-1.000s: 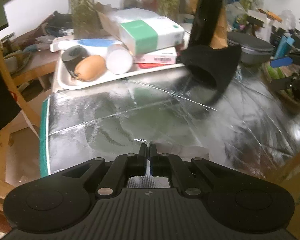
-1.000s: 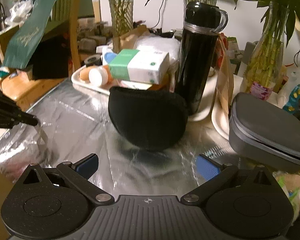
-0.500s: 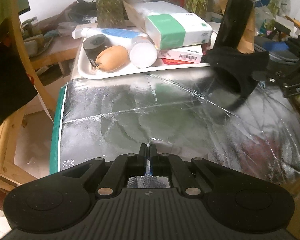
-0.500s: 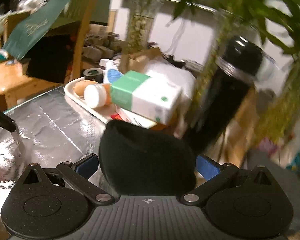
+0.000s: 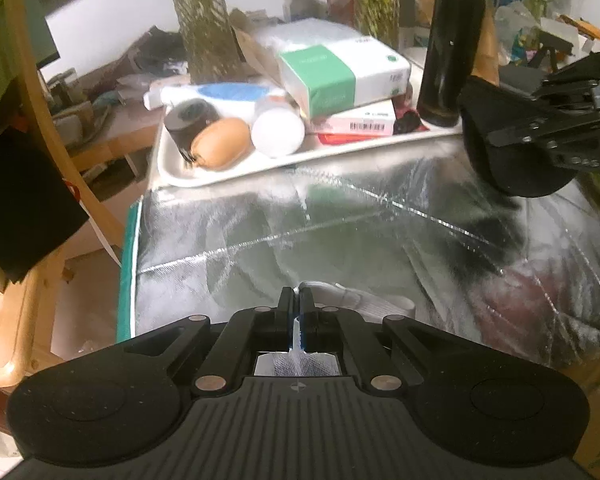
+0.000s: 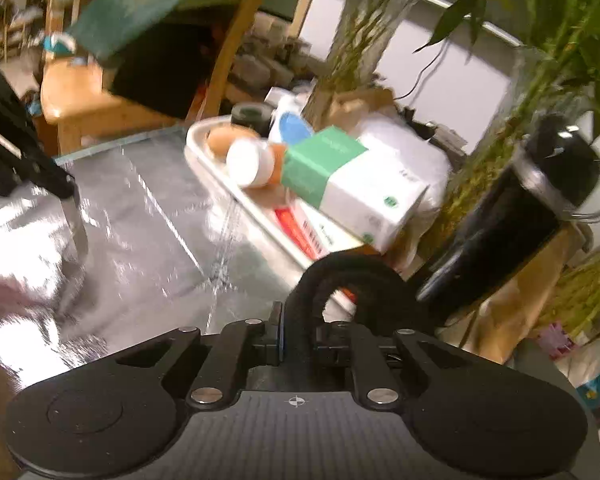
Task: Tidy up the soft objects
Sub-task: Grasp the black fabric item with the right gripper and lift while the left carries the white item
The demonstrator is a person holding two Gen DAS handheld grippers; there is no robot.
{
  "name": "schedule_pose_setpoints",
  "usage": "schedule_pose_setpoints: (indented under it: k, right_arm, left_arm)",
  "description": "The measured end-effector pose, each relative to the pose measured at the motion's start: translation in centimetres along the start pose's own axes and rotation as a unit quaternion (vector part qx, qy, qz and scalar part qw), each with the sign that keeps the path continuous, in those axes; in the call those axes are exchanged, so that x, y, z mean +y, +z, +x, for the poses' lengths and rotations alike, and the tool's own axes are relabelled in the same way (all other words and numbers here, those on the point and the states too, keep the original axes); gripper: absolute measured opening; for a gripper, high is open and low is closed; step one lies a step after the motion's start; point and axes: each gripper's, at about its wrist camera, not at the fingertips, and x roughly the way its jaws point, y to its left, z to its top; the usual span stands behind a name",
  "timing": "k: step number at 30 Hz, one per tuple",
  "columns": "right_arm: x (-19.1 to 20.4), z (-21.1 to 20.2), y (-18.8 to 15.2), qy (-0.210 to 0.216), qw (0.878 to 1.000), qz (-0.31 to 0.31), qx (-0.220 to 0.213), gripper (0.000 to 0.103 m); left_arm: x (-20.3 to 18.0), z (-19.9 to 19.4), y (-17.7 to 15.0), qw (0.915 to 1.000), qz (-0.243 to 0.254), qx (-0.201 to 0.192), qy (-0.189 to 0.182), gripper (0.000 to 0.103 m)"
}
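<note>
Right gripper (image 6: pixel 300 330): in its own view we see the jaws clamped on the rim of one black pouch (image 6: pixel 342 280).
Left gripper (image 5: pixel 296 308): we see the jaws fully closed, pinching a bit of the silver sheet (image 5: pixel 340 220).
Pouch's place: from the left view we find it off the sheet, beside the tray (image 5: pixel 172 172).
Only the left view shows: the pouch's rounded underside.
Count: one tray, one black bottle (image 5: pixel 452 40), one green-and-white box (image 5: pixel 340 68).

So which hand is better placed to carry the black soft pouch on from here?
Right. The right gripper is already shut on the black pouch's edge, near the black bottle. The left gripper is shut on the silver sheet, well away from it.
</note>
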Motion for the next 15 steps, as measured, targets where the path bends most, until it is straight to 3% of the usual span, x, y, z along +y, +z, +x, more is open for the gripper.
schedule_pose_setpoints:
  k: [8,15]
  right_arm:
    - [-1.7,-6.1,0.2,-0.005,0.998,0.045,-0.032,0.013]
    - [-0.6,-11.3,-0.6,-0.023,0.996,0.066,-0.060,0.012]
  left_arm:
    - [0.0,-2.5,0.6,0.9993,-0.019,-0.031,0.003,0.003]
    - [-0.4,-6.4,1.3,0.9979,-0.024,-0.060,0.008,0.003]
